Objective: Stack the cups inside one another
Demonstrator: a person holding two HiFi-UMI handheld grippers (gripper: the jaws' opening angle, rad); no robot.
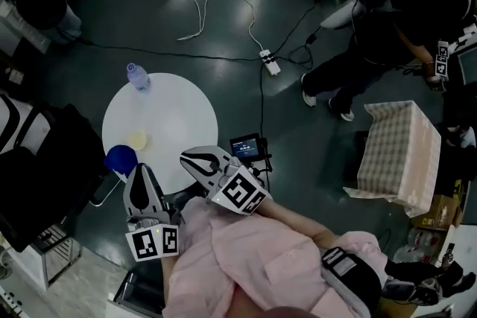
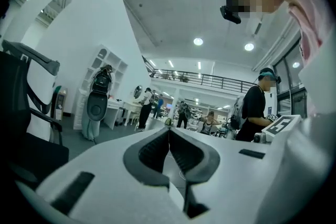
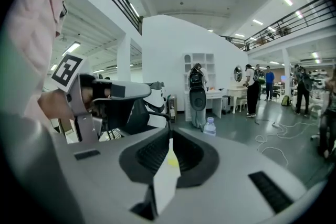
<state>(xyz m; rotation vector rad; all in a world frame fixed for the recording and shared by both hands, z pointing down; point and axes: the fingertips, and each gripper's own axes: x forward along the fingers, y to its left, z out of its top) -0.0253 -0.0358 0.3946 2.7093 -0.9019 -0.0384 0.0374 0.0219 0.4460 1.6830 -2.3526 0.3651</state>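
Observation:
In the head view a round white table (image 1: 175,112) carries a pale yellow cup (image 1: 137,139) and a blue cup (image 1: 120,159) at its near left edge. My left gripper (image 1: 140,169) is shut and empty, its tips just right of the blue cup. My right gripper (image 1: 187,156) is also shut and empty, over the table's near right edge. In the left gripper view the left gripper (image 2: 169,129) points up into the hall, with no cup in sight. In the right gripper view a sliver of the yellow cup (image 3: 172,161) shows below the tips of the right gripper (image 3: 169,132).
A water bottle (image 1: 138,77) stands at the table's far left edge, the same bottle (image 3: 209,126) in the right gripper view. A black chair (image 1: 45,167) is left of the table. On the floor: cables, a power strip (image 1: 270,62). A standing person (image 1: 387,26) and a checkered cloth box (image 1: 395,156) are to the right.

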